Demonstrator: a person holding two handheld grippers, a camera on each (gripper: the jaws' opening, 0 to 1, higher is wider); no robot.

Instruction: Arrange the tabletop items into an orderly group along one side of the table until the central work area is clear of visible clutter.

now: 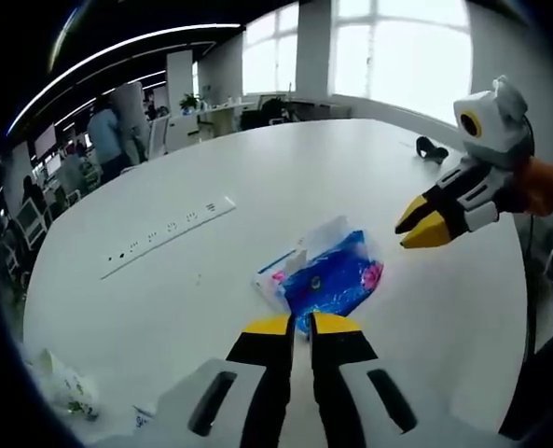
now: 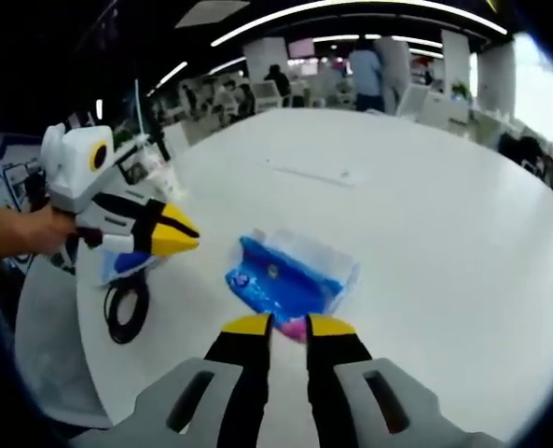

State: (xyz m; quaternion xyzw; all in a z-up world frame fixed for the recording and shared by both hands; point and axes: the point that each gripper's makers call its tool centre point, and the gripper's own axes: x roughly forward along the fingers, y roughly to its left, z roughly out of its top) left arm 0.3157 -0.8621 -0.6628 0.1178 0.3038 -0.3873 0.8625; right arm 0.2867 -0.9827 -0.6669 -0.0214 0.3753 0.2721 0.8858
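The blue tissue pack (image 1: 324, 276) lies flat near the middle of the white round table (image 1: 257, 177), with a white sheet standing out of its top. Both tools are closing on it from opposite sides. In the left gripper view, the left hand-held gripper (image 1: 300, 324) has its yellow tips nearly together, a narrow gap between them, right at the near edge of the pack; whether the tips touch the wrapper I cannot tell. The right hand-held gripper (image 1: 423, 226) hangs just beside the far corner of the pack, above the table, its tips close together and holding nothing. In the right gripper view, its own jaws likewise stand almost together at the pink end of the pack, with nothing pinched. Other items noted: a white power strip (image 1: 169, 233) lying well apart from the pack, a crumpled wrapper (image 1: 69, 387) at the table edge, a small dark object (image 1: 432, 147) on the far side, and a coiled black cable (image 2: 127, 308) near the rim (seen in the right gripper view). Assessment: the step in hand is taking up the tissue pack, and the centre is not yet cleared. The next move calls for widening one pair of jaws enough to span the pack, seating them on it squarely, then carrying it toward the rim beside the other items.
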